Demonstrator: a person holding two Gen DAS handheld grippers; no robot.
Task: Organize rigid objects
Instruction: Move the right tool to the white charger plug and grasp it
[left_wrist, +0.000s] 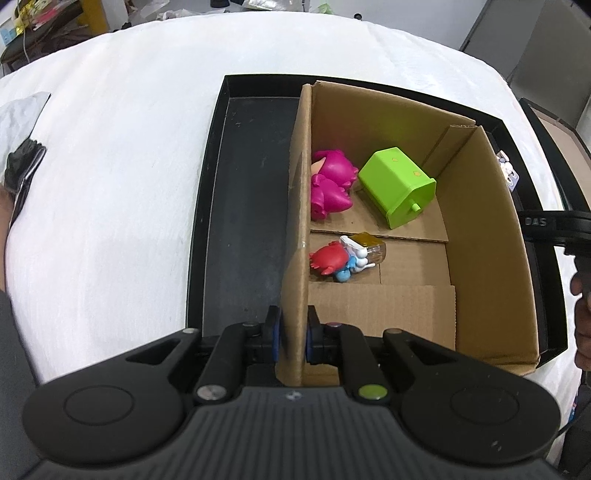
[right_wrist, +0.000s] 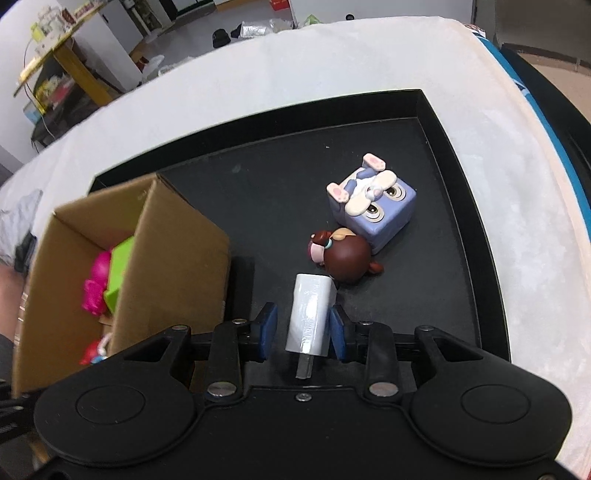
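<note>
My left gripper (left_wrist: 294, 332) is shut on the near end of the left wall of a cardboard box (left_wrist: 487, 240). The box stands in a black tray (left_wrist: 251, 184). Inside it lie a pink toy (left_wrist: 332, 181), a green toy bin (left_wrist: 399, 184) on its side and a small red and blue figure (left_wrist: 332, 258). My right gripper (right_wrist: 303, 328) points down at the tray floor (right_wrist: 258, 177). Between its fingers lies a white roll (right_wrist: 310, 314); a gap shows beside the left pad, so it is open. Just beyond lie a brown-haired figurine (right_wrist: 345, 258) and a lilac rabbit cube (right_wrist: 376, 206).
The tray sits on a white cloth-covered table (left_wrist: 110, 184). A silver and black packet (left_wrist: 22, 147) lies at the table's left edge. A person's hand (left_wrist: 581, 325) shows at the right edge. Shelves and clutter (right_wrist: 55, 85) stand beyond the table.
</note>
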